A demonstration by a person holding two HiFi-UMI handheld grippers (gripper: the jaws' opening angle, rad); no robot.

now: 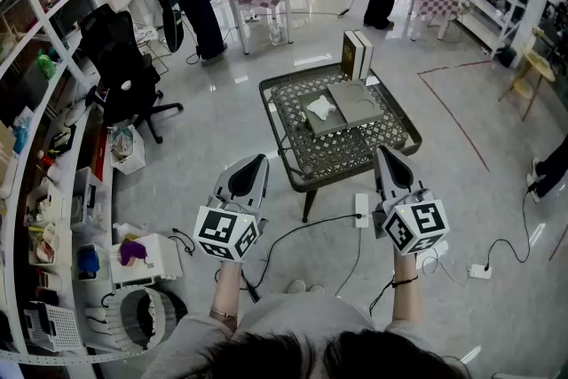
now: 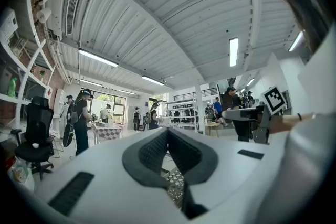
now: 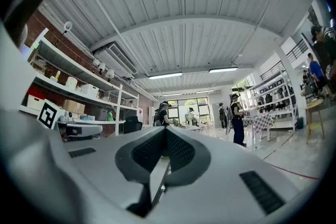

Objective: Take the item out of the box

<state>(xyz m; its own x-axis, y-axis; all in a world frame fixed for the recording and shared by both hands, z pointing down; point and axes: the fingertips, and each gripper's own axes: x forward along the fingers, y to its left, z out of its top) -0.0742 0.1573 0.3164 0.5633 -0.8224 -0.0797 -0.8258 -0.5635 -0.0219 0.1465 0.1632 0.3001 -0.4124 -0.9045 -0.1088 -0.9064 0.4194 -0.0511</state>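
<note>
Fingers (image 2: 152, 152) of the left gripper (image 2: 168, 129) are pressed together tip to tip with nothing between them. Its own view looks past them into the room instead of down at any object. The right gripper (image 3: 165, 128) matches it: its fingers (image 3: 149, 152) are closed and empty, pointing level across the hall.

From the head view, both tools are held up side by side in front of the person's chest, the left (image 1: 257, 162) and the right (image 1: 384, 153), noses aimed at the worktop (image 1: 342, 182). This reads as a ready stance. The fingers are closed because nothing is held yet, and both tools are well short of the work.

The worktop is a low metal mesh table on the shiny floor. The box (image 1: 310, 123) lies near its middle, open to the ceiling, with the white item (image 1: 321, 107) resting inside. A flat grey panel (image 1: 357, 100), probably the lid, lies touching the box on its right side, so the item is already exposed for a grab from above. Two upright book-like cases (image 1: 356, 55) stand at the far edge, apart from the box.

The task looks barely begun. One gripper will have to open, come down over the box and close on the soft-looking item. A cable (image 1: 311, 231) trails across the floor between the person and the table, a possible snag when stepping closer.
</note>
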